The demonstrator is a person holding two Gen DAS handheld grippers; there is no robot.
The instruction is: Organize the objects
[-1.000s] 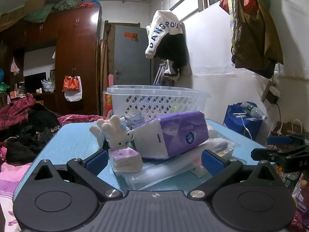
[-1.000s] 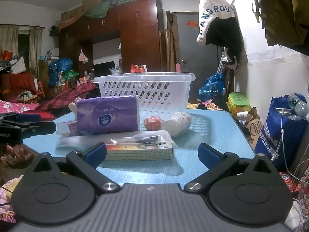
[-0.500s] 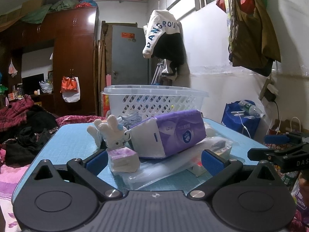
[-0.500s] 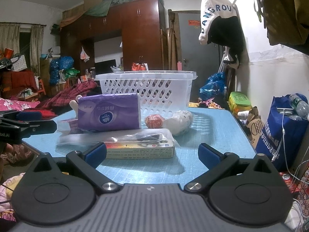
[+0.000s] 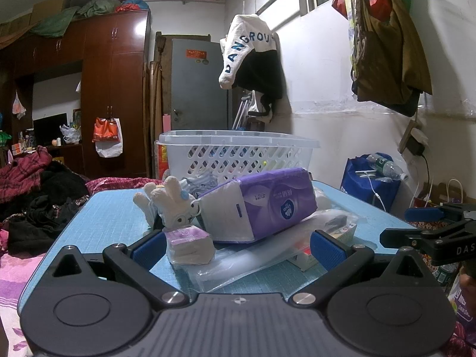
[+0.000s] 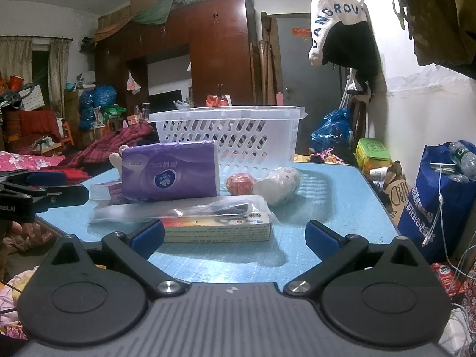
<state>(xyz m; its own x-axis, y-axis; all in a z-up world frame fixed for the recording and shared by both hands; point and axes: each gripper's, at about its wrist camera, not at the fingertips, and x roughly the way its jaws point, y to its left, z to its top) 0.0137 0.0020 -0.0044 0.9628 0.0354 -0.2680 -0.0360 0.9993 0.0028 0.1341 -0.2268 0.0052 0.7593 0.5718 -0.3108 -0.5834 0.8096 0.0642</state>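
Left wrist view: the left gripper [image 5: 236, 245] hangs spread at the near edge of the blue table [image 5: 101, 208], holding nothing — one purple tissue pack [image 5: 261, 205] lies before one white lattice basket [image 5: 238, 156], with one plush toy [image 5: 174, 205] and one small tissue packet [image 5: 189, 245] left of the pack. Right gripper [image 6: 235, 235] is likewise spread and holds nothing; one flat box [image 6: 217, 229] sits under a clear bag, one orange ball [image 6: 240, 183] and one white roll [image 6: 281, 186] right of the pack.

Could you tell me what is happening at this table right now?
A person holds both grippers open at the near edge of the blue table, gripping nothing. The left gripper faces a small tissue pack and the purple tissue package; the right gripper faces a flat box. The white basket stands behind the pile.
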